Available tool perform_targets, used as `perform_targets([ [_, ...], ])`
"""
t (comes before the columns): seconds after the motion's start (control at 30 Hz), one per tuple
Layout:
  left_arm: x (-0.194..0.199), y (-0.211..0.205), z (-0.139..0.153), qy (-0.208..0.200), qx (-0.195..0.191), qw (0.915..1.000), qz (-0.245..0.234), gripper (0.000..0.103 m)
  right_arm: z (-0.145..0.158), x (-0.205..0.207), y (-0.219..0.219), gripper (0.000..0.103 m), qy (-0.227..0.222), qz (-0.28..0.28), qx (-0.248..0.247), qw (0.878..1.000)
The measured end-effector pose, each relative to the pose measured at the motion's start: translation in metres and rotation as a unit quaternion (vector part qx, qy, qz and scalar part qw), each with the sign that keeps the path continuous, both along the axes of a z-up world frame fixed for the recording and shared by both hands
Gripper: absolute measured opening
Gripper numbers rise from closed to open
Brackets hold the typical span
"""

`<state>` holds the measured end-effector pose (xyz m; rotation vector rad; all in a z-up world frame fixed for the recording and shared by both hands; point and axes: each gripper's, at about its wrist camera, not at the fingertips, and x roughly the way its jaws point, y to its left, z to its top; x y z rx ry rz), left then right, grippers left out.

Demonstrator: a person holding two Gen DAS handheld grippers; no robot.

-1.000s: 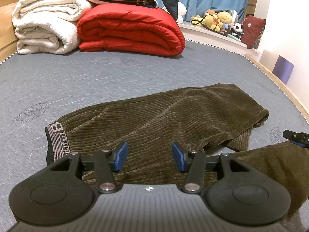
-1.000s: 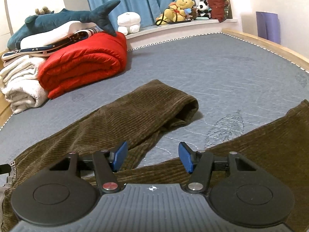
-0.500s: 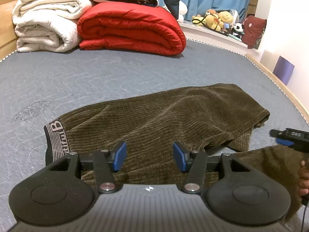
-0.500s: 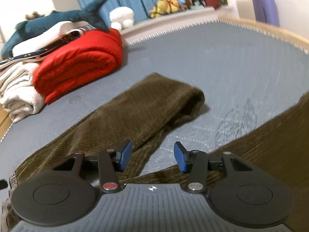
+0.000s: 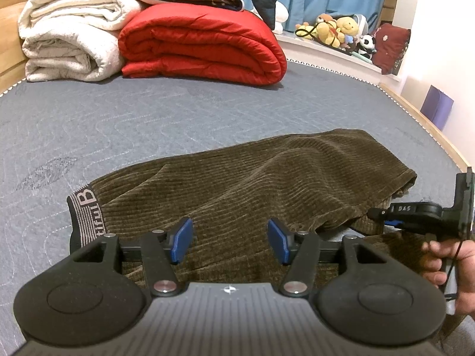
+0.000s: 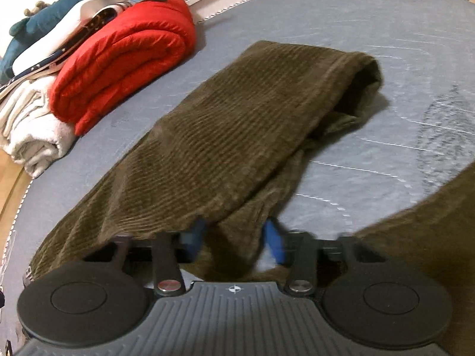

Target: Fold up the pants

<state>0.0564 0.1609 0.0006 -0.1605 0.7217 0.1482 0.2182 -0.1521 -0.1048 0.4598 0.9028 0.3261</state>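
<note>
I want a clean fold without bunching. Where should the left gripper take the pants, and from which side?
Probably the waistband, at its near corner. It is the firm, banded end of the pants and lies flat on the mattress, left of the left gripper, whose jaws are opening over the cloth. Come in low from the near side, sliding one finger under the edge.

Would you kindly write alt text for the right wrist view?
The right gripper is closing on a fold of the brown corduroy pants, which lie across a grey quilted mattress. Behind them sit a folded red quilt and white blankets.
</note>
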Motion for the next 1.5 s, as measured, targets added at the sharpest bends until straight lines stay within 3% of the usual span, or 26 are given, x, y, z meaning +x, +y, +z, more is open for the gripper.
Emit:
perform_targets([
  [0.1, 0.003, 0.000, 0.000, 0.001, -0.003, 1.0000, 0.002, 0.062, 0.000, 0.000, 0.007, 0.008, -0.021, 0.007, -0.024, 0.999],
  [0.2, 0.003, -0.002, 0.001, -0.001, -0.003, 1.0000, 0.000, 0.062, 0.018, 0.002, -0.007, 0.006, -0.046, -0.005, -0.010, 0.999],
  [0.27, 0.004, -0.003, 0.001, -0.002, -0.001, 1.0000, -0.003, 0.062, 0.047, 0.001, -0.018, 0.005, -0.100, -0.016, -0.023, 0.995],
  [0.37, 0.003, -0.004, 0.000, -0.001, 0.003, 1.0000, -0.005, 0.062, 0.093, -0.009, -0.034, 0.003, -0.196, -0.036, -0.073, 0.977],
  [0.53, 0.000, -0.004, 0.001, -0.004, 0.004, 1.0000, -0.007, 0.062, 0.132, -0.034, -0.064, 0.001, -0.305, -0.070, -0.212, 0.926],
  [0.6, -0.002, -0.003, 0.002, -0.004, 0.001, 1.0000, -0.007, 0.062, 0.132, -0.044, -0.078, 0.000, -0.321, -0.085, -0.268, 0.904],
  [0.67, -0.003, -0.004, 0.003, -0.005, -0.002, 1.0000, -0.007, 0.062, 0.130, -0.049, -0.098, 0.000, -0.326, -0.111, -0.344, 0.873],
  [0.7, -0.004, -0.004, 0.003, -0.006, -0.002, 1.0000, -0.008, 0.063, 0.128, -0.050, -0.110, 0.000, -0.320, -0.121, -0.359, 0.868],
  [0.73, -0.005, -0.005, 0.003, -0.007, -0.001, 0.9999, -0.008, 0.063, 0.125, -0.049, -0.127, 0.000, -0.301, -0.130, -0.359, 0.874],
  [0.8, -0.005, -0.006, 0.003, -0.007, 0.000, 0.9999, -0.009, 0.063, 0.113, -0.049, -0.157, 0.000, -0.261, -0.127, -0.313, 0.904],
  [0.87, -0.004, -0.009, 0.002, -0.005, 0.001, 0.9999, -0.011, 0.063, 0.096, -0.051, -0.184, 0.003, -0.222, -0.097, -0.220, 0.945],
  [0.93, -0.003, -0.012, 0.001, -0.003, 0.004, 0.9999, -0.012, 0.066, 0.081, -0.049, -0.199, 0.004, -0.182, -0.071, -0.129, 0.972],
  [0.97, -0.002, -0.014, 0.000, -0.002, 0.006, 0.9999, -0.013, 0.067, 0.071, -0.045, -0.203, 0.009, -0.151, -0.053, -0.078, 0.984],
  [1.0, -0.002, -0.016, -0.001, -0.001, 0.008, 0.9999, -0.014, 0.067, 0.064, -0.040, -0.200, 0.012, -0.130, -0.042, -0.049, 0.989],
  [1.07, -0.001, -0.019, -0.003, 0.002, 0.012, 0.9998, -0.015, 0.067, 0.050, -0.028, -0.192, 0.037, -0.088, -0.030, 0.002, 0.996],
  [1.13, -0.001, -0.020, -0.004, 0.004, 0.016, 0.9997, -0.016, 0.067, 0.033, -0.017, -0.182, 0.054, -0.037, -0.032, 0.042, 0.998],
  [1.33, -0.001, -0.016, -0.006, 0.008, 0.023, 0.9996, -0.012, 0.068, -0.005, -0.009, -0.160, 0.057, 0.045, -0.055, 0.076, 0.995],
  [1.4, 0.000, -0.015, -0.006, 0.009, 0.022, 0.9997, -0.010, 0.068, -0.008, -0.016, -0.159, 0.048, 0.042, -0.058, 0.074, 0.995],
  [1.43, 0.001, -0.014, -0.006, 0.010, 0.022, 0.9997, -0.010, 0.068, -0.005, -0.015, -0.157, 0.017, 0.032, -0.055, 0.069, 0.996],
  [1.47, 0.001, -0.014, -0.007, 0.010, 0.022, 0.9997, -0.010, 0.068, 0.001, -0.016, -0.155, 0.009, 0.017, -0.052, 0.065, 0.996],
  [1.5, 0.002, -0.014, -0.006, 0.010, 0.022, 0.9997, -0.009, 0.068, 0.010, -0.013, -0.151, 0.008, -0.004, -0.055, 0.050, 0.997],
])
